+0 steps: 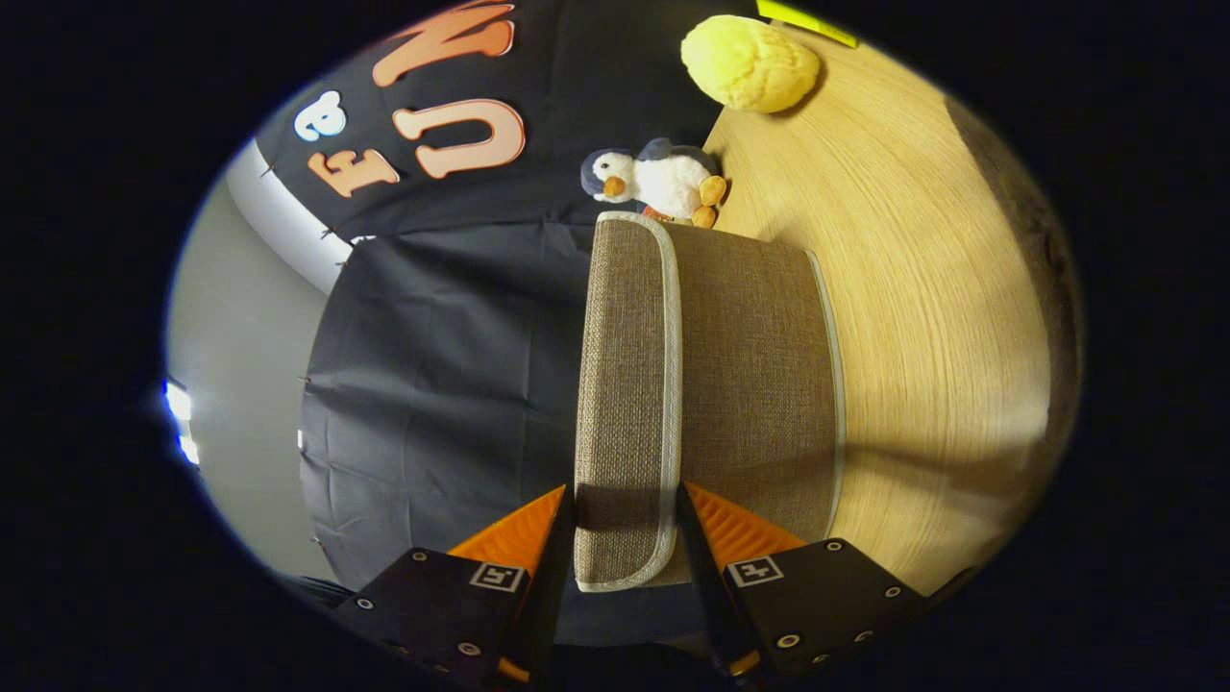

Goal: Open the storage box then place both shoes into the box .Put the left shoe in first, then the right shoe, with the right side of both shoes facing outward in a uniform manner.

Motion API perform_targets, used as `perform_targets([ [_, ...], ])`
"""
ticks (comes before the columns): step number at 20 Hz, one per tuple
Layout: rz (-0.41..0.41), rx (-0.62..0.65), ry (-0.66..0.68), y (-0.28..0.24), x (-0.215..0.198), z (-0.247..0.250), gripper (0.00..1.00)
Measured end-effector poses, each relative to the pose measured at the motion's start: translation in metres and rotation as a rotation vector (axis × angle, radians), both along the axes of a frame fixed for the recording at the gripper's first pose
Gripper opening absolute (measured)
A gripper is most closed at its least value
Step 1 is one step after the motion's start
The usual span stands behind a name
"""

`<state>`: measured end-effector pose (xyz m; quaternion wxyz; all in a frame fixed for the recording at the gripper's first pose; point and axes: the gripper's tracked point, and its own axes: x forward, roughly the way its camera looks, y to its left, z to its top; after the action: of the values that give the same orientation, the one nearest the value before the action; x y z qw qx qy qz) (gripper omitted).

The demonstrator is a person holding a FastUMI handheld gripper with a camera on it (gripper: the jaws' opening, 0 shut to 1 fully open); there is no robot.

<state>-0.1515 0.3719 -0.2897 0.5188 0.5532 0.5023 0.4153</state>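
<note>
The view is rolled sideways, so the wooden table (922, 288) fills the three o'clock side and the dark cloth wall the nine o'clock side. The gripper (627, 509) sits at six o'clock, its two fingers closed in on the near edge of the lid (625, 384) of the storage box (759, 384), one finger on each face of it. The box is woven grey-brown fabric with pale piping and runs from the fingers toward twelve o'clock. Beyond it stands a plush penguin (658, 183), and past that, at one o'clock, a yellow plush ball (750, 62).
</note>
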Motion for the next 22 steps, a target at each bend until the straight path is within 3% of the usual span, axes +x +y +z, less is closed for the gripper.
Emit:
perform_targets([
  [10, -0.038, 0.164, -0.002, -0.027, 0.002, 0.029, 0.61],
  [15, -0.044, 0.249, 0.007, -0.019, 0.000, 0.038, 0.52],
  [20, -0.116, 0.259, 0.006, -0.018, 0.010, 0.044, 0.32],
  [22, -0.113, 0.241, -0.013, -0.015, 0.008, 0.044, 0.31],
])
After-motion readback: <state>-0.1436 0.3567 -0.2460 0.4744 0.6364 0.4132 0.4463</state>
